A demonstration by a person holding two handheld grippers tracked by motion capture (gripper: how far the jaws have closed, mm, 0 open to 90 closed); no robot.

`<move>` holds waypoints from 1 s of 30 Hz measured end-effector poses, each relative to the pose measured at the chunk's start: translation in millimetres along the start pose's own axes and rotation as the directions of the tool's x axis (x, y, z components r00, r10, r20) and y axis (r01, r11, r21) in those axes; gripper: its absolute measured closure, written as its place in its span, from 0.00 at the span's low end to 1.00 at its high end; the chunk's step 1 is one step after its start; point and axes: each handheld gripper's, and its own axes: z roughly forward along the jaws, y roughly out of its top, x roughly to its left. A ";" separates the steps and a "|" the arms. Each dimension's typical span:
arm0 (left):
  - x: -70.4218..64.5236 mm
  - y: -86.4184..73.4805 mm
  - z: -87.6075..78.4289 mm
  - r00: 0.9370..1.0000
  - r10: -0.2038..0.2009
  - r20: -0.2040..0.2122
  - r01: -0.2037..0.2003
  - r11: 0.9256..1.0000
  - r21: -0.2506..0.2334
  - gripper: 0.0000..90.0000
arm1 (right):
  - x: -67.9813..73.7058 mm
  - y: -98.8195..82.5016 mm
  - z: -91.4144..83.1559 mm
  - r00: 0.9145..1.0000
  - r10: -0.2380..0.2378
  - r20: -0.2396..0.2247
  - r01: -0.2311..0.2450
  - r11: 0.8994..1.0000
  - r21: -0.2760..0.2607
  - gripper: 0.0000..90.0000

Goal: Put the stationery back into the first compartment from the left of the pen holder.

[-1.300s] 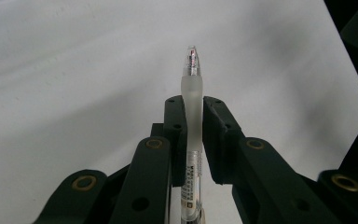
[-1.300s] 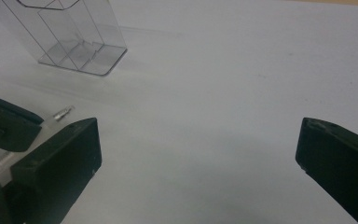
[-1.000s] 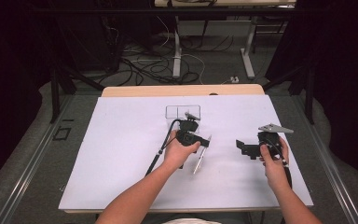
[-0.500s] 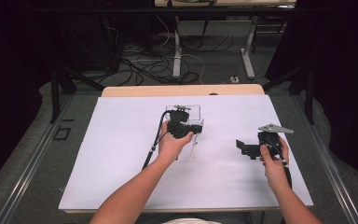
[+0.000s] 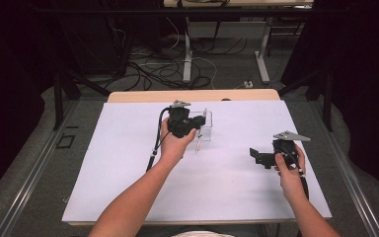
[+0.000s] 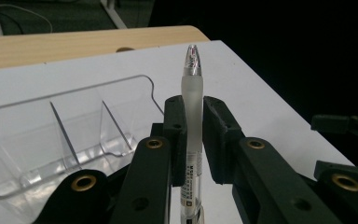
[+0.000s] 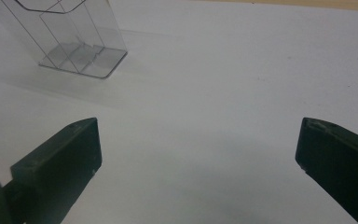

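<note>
Left gripper view shows my left gripper (image 6: 193, 135) clamped on a frosted plastic pen (image 6: 192, 121) mid-barrel, beside the clear organizer (image 6: 70, 116). It looks light, stiff, slippery. My right gripper (image 7: 198, 154) hangs released.

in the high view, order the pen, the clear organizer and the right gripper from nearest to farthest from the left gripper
1. The pen: clamped between the jaws of the left gripper, hanging down just right of the hand.
2. The clear organizer: on the white table right beside the jaws, on their right.
3. The right gripper: well off to the right and nearer the person, jaws open.
</note>
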 end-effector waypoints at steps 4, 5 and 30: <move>3.8 9.2 -3.5 1.000 0.006 -0.007 -0.006 1.000 -0.007 0.89 | 0.4 0.0 -0.1 1.000 0.007 0.001 -0.007 1.000 0.001 0.00; 3.8 10.7 -3.8 1.000 -0.001 -0.007 0.001 1.000 -0.011 0.89 | 0.3 0.0 -0.2 1.000 0.007 0.001 -0.007 1.000 0.001 0.00; 33.0 49.4 -13.4 0.997 -0.020 -0.080 0.014 0.997 -0.081 0.89 | 0.4 -0.8 1.3 1.000 -0.001 -0.003 0.001 1.000 0.001 0.00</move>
